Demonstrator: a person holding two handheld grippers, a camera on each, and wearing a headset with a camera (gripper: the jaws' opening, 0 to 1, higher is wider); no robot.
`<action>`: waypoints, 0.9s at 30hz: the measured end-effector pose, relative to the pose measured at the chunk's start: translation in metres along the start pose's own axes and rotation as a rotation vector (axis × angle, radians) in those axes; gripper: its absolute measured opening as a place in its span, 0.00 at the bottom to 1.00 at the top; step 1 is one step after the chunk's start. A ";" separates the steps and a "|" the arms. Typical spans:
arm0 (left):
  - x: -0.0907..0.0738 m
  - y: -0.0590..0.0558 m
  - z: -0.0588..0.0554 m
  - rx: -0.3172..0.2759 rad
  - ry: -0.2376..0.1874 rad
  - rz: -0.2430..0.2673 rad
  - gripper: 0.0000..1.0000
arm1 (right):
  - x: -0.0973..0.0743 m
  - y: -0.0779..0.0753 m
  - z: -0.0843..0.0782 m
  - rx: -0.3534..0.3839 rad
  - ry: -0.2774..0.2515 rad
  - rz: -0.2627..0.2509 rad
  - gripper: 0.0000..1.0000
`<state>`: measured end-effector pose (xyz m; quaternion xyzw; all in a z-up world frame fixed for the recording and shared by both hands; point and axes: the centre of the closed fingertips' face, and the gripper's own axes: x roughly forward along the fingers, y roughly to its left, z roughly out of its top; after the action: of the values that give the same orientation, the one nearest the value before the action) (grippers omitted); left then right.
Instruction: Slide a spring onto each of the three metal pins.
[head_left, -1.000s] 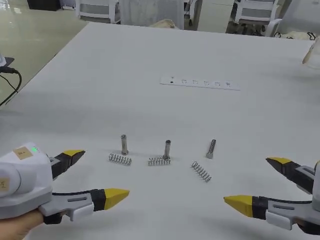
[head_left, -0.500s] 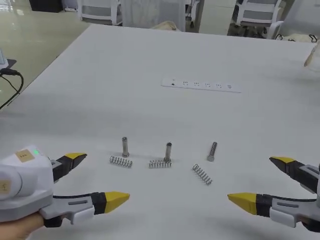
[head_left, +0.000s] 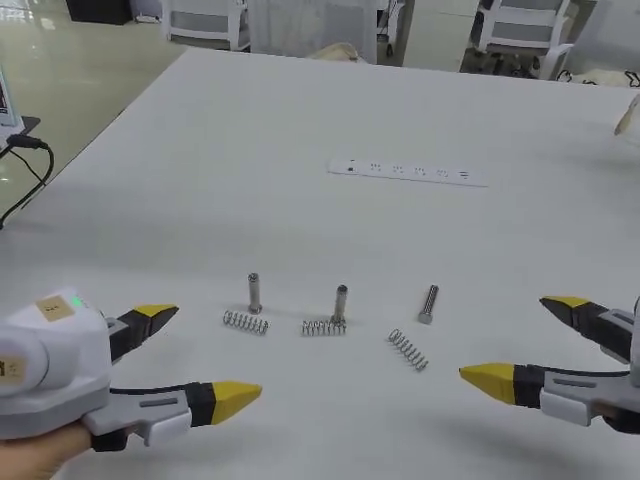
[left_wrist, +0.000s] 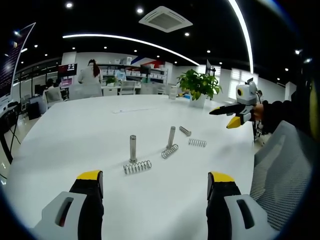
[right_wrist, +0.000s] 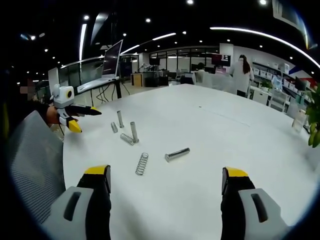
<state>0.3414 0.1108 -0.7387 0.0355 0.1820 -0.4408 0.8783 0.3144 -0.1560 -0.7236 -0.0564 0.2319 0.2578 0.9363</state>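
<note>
Three metal pins stand in a row on the white table (head_left: 300, 120). The left pin (head_left: 254, 292) and the middle pin (head_left: 340, 303) are upright. The right pin (head_left: 429, 303) lies on its side (right_wrist: 177, 154). A loose spring lies by each: left spring (head_left: 245, 321), middle spring (head_left: 323, 327), right spring (head_left: 408, 350). My left gripper (head_left: 200, 352) is open, near the front left of the left pin (left_wrist: 133, 148). Open too, my right gripper (head_left: 527, 340) hovers to the right of the right spring (right_wrist: 142, 163). Neither holds anything.
A white power strip (head_left: 405, 170) lies further back on the table. Chairs (head_left: 205, 20) stand past the far edge. A black cable (head_left: 20, 170) hangs off the table's left side.
My right gripper has moved a little forward, toward the row of pins. The head camera has tilted slightly, shifting the whole picture down. Pins, springs and left gripper stay put.
</note>
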 end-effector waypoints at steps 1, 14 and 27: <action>0.000 0.000 0.000 0.000 -0.001 0.000 0.83 | 0.001 -0.001 0.001 -0.003 0.001 0.000 0.91; -0.001 0.001 0.000 -0.003 -0.002 0.000 0.81 | 0.015 -0.004 0.015 -0.040 0.026 0.029 0.91; -0.001 0.001 -0.001 -0.001 0.001 -0.001 0.79 | 0.030 -0.011 0.017 -0.053 0.072 0.039 0.90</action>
<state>0.3411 0.1120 -0.7390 0.0354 0.1827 -0.4411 0.8779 0.3495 -0.1480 -0.7227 -0.0859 0.2595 0.2799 0.9203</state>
